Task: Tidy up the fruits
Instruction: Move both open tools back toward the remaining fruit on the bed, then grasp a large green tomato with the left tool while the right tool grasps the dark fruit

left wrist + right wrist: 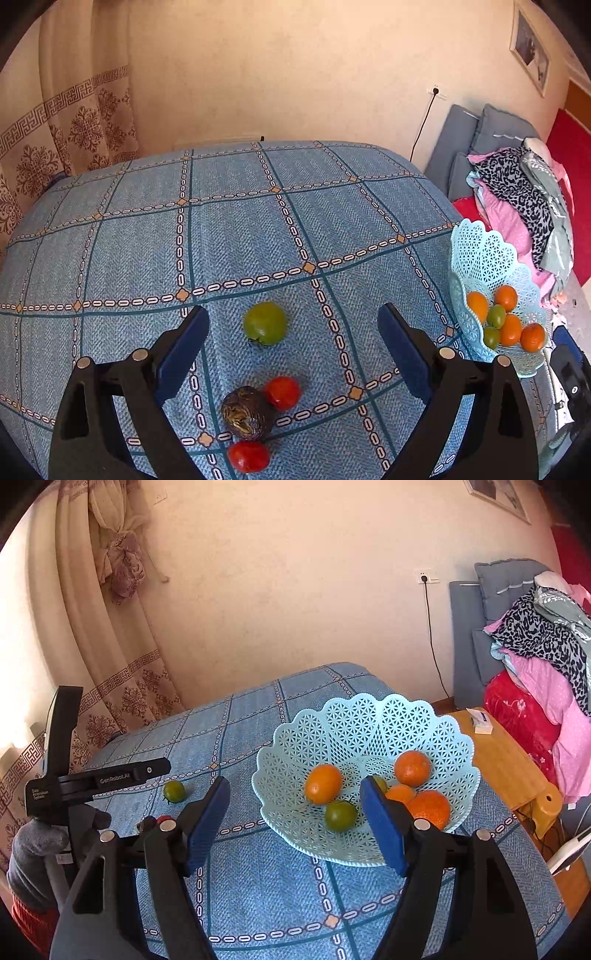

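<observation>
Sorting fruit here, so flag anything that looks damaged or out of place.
The dark fruit between the two red tomatoes looks shrivelled and wrinkled, unlike the smooth green tomato nearby. These four lie loose on the tablecloth, outside the basket.

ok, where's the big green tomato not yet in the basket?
Left wrist view: round green tomato lies alone on the blue checked tablecloth, beyond the dark wrinkled fruit.
</observation>
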